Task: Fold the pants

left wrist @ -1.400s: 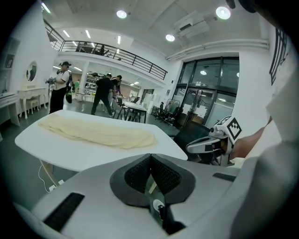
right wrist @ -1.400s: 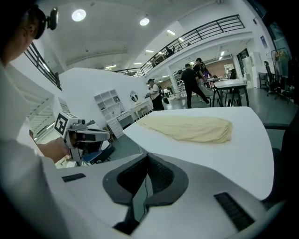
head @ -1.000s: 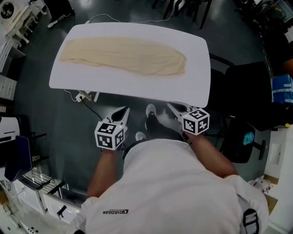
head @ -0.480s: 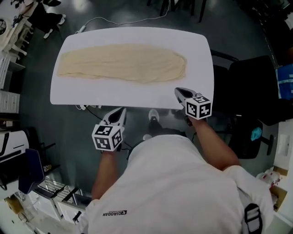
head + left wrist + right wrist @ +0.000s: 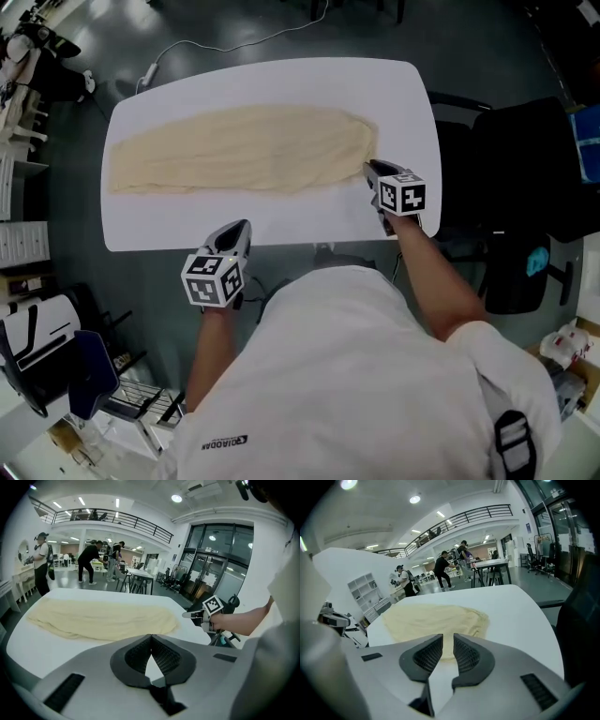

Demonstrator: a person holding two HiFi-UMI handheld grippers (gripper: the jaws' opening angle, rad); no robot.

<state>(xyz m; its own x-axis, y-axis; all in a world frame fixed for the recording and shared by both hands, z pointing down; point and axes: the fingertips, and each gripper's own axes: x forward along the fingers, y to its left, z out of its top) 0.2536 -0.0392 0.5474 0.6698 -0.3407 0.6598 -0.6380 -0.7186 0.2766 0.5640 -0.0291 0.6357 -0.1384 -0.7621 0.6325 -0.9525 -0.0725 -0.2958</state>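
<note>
Cream pants (image 5: pixel 239 150) lie lengthwise across the white table (image 5: pixel 281 211), also showing in the left gripper view (image 5: pixel 103 618) and the right gripper view (image 5: pixel 436 616). My right gripper (image 5: pixel 368 167) hovers over the table just at the pants' right end. Its jaws (image 5: pixel 448 641) are opening, a narrow gap between the pads with nothing in it. My left gripper (image 5: pixel 239 228) is at the table's front edge, short of the pants, jaws shut and empty (image 5: pixel 150 637). From the left gripper view the right gripper (image 5: pixel 194 614) shows beside the pants' end.
A black office chair (image 5: pixel 525 187) stands close to the table's right side. A cable (image 5: pixel 216 47) runs on the floor beyond the table. Racks and shelves (image 5: pixel 28 319) stand at the left. People (image 5: pixel 91 562) and desks are far behind the table.
Both grippers have moved forward from in front of the person to the table. The right one went further, reaching the pants' right end; the left one came to the front edge.
</note>
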